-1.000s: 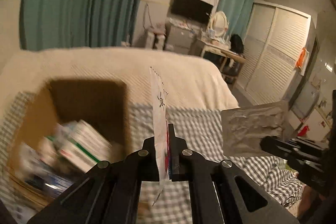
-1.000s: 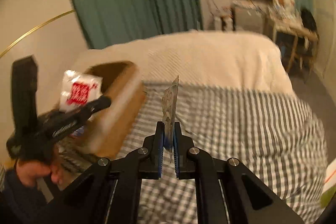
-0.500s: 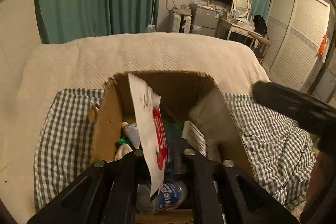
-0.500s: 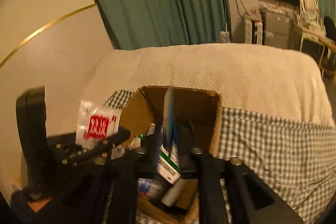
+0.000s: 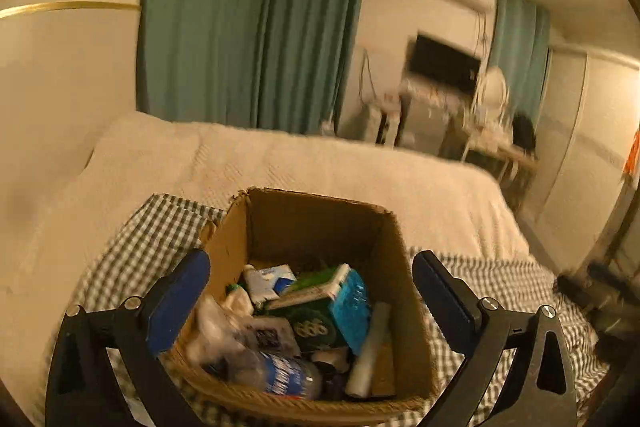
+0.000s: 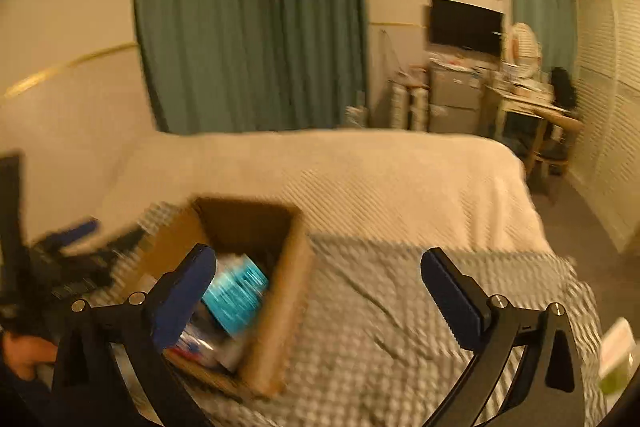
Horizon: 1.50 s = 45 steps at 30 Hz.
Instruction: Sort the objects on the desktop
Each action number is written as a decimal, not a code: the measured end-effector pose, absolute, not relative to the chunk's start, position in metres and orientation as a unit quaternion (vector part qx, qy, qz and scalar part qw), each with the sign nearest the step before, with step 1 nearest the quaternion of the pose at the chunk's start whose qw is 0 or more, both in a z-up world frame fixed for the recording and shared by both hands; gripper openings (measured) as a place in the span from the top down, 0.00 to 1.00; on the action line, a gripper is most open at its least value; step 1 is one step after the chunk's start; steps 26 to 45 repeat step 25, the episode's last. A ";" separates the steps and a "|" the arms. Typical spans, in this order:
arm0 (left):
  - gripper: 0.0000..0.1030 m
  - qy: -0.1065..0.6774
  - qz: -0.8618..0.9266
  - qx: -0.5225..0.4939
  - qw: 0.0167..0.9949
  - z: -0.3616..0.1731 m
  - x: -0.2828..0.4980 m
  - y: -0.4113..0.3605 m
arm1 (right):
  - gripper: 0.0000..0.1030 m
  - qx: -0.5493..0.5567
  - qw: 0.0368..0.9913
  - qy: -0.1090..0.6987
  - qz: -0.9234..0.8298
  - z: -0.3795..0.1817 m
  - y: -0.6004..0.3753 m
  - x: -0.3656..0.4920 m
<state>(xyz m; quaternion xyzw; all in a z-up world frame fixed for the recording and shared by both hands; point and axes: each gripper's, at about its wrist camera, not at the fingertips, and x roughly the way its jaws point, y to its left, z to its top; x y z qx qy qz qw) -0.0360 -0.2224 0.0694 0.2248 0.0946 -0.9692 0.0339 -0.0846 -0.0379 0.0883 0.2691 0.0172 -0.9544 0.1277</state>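
Hovering my left gripper [image 5: 310, 293] and right gripper [image 6: 318, 285] spread wide and empty over the cardboard box [image 5: 394, 251], which is holding the sorted packets; next I am judging another loose item needs finding.

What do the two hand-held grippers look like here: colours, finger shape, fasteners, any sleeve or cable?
Both match. The left hand-held gripper and right hand-held gripper have black angular frames with triangular cut-outs, silver screw heads at the joints, and flat fingers faced with dark blue pads. No cables show. In the right wrist view, a bare hand grips the left one; any sleeve is too dark to tell.
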 end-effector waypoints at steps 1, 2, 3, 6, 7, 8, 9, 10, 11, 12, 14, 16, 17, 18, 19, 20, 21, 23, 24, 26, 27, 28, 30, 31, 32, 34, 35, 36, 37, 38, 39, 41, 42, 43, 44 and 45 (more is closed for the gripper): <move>0.00 0.093 -0.969 0.226 0.028 0.061 -0.036 -0.216 | 0.01 0.268 0.114 0.018 -0.957 0.075 -0.031 -0.078; 0.00 0.085 -0.966 0.243 0.032 0.049 -0.032 -0.206 | 0.01 0.268 0.099 0.023 -0.958 0.054 -0.026 -0.068; 0.00 0.080 -0.963 0.253 0.036 0.038 -0.030 -0.202 | 0.01 0.275 0.090 0.025 -0.957 0.039 -0.021 -0.061; 0.00 0.063 -0.954 0.292 0.030 0.017 -0.030 -0.185 | 0.01 0.316 0.065 0.021 -0.946 -0.002 -0.016 -0.055; 0.00 0.059 -0.952 0.298 0.031 0.014 -0.030 -0.182 | 0.01 0.321 0.065 0.016 -0.945 -0.010 -0.013 -0.051; 0.00 0.056 -0.952 0.299 0.032 0.012 -0.029 -0.180 | 0.01 0.321 0.065 0.015 -0.945 -0.015 -0.014 -0.052; 0.00 0.056 -0.952 0.300 0.033 0.012 -0.029 -0.180 | 0.01 0.319 0.062 0.017 -0.946 -0.015 -0.015 -0.052; 0.00 0.057 -0.951 0.302 0.037 0.014 -0.029 -0.180 | 0.01 0.314 0.059 0.020 -0.947 -0.012 -0.016 -0.049; 0.00 0.061 -0.949 0.306 0.038 0.014 -0.030 -0.180 | 0.01 0.308 0.056 0.021 -0.949 -0.011 -0.014 -0.048; 0.00 0.061 -0.949 0.307 0.036 0.014 -0.030 -0.180 | 0.01 0.308 0.060 0.020 -0.949 -0.010 -0.014 -0.047; 0.00 0.056 -0.949 0.308 0.038 0.013 -0.030 -0.178 | 0.01 0.310 0.066 0.021 -0.948 -0.009 -0.013 -0.048; 0.00 0.051 -0.947 0.313 0.042 0.010 -0.031 -0.177 | 0.01 0.307 0.064 0.025 -0.949 -0.005 -0.015 -0.048; 0.00 0.046 -0.946 0.316 0.046 0.009 -0.033 -0.175 | 0.01 0.306 0.065 0.024 -0.950 -0.005 -0.015 -0.046; 0.00 0.044 -0.946 0.317 0.048 0.006 -0.031 -0.173 | 0.01 0.306 0.066 0.023 -0.949 -0.004 -0.014 -0.046; 0.00 0.042 -0.948 0.313 0.051 0.006 -0.031 -0.171 | 0.01 0.307 0.067 0.021 -0.949 -0.005 -0.014 -0.047; 0.00 0.041 -0.950 0.305 0.047 0.008 -0.030 -0.170 | 0.01 0.309 0.070 0.020 -0.948 -0.006 -0.013 -0.046; 0.00 0.042 -0.954 0.295 0.042 0.010 -0.027 -0.169 | 0.01 0.308 0.069 0.021 -0.949 -0.006 -0.012 -0.046; 0.00 0.037 -0.957 0.285 0.042 0.015 -0.025 -0.165 | 0.01 0.308 0.067 0.023 -0.949 -0.007 -0.010 -0.046; 0.00 0.034 -0.957 0.285 0.041 0.016 -0.026 -0.163 | 0.01 0.310 0.068 0.021 -0.948 -0.007 -0.009 -0.047; 0.00 0.032 -0.957 0.286 0.040 0.018 -0.027 -0.160 | 0.01 0.312 0.068 0.017 -0.948 -0.008 -0.006 -0.047; 0.00 0.032 -0.957 0.286 0.040 0.018 -0.027 -0.160 | 0.01 0.312 0.068 0.017 -0.948 -0.008 -0.006 -0.047; 0.00 0.032 -0.957 0.286 0.040 0.018 -0.027 -0.160 | 0.01 0.312 0.068 0.017 -0.948 -0.008 -0.006 -0.047; 0.00 0.032 -0.957 0.286 0.040 0.018 -0.027 -0.160 | 0.01 0.312 0.068 0.017 -0.948 -0.008 -0.006 -0.047; 0.00 0.032 -0.957 0.286 0.040 0.018 -0.027 -0.160 | 0.01 0.312 0.068 0.017 -0.948 -0.008 -0.006 -0.047; 0.00 0.032 -0.957 0.286 0.040 0.018 -0.027 -0.160 | 0.01 0.312 0.068 0.017 -0.948 -0.008 -0.006 -0.047; 0.00 0.032 -0.957 0.286 0.040 0.018 -0.027 -0.160 | 0.01 0.312 0.068 0.017 -0.948 -0.008 -0.006 -0.047; 0.00 0.032 -0.957 0.286 0.040 0.018 -0.027 -0.160 | 0.01 0.312 0.068 0.017 -0.948 -0.008 -0.006 -0.047; 0.00 0.032 -0.957 0.286 0.040 0.018 -0.027 -0.160 | 0.01 0.312 0.068 0.017 -0.948 -0.008 -0.006 -0.047; 0.00 0.032 -0.957 0.286 0.040 0.018 -0.027 -0.160 | 0.01 0.312 0.068 0.017 -0.948 -0.008 -0.006 -0.047; 0.00 0.032 -0.957 0.286 0.040 0.018 -0.027 -0.160 | 0.01 0.312 0.068 0.017 -0.948 -0.008 -0.006 -0.047; 0.00 0.032 -0.957 0.286 0.040 0.018 -0.027 -0.160 | 0.01 0.312 0.068 0.017 -0.948 -0.008 -0.006 -0.047; 0.00 0.032 -0.957 0.286 0.040 0.018 -0.027 -0.160 | 0.01 0.312 0.068 0.017 -0.948 -0.008 -0.006 -0.047; 0.00 0.032 -0.957 0.286 0.040 0.018 -0.027 -0.160 | 0.01 0.312 0.068 0.017 -0.948 -0.008 -0.006 -0.047; 0.00 0.032 -0.957 0.286 0.040 0.018 -0.027 -0.160 | 0.01 0.312 0.068 0.017 -0.948 -0.008 -0.006 -0.047; 0.00 0.032 -0.957 0.286 0.040 0.018 -0.027 -0.160 | 0.01 0.312 0.068 0.017 -0.948 -0.008 -0.006 -0.047; 0.00 0.032 -0.957 0.286 0.040 0.018 -0.027 -0.160 | 0.01 0.312 0.068 0.017 -0.948 -0.008 -0.006 -0.047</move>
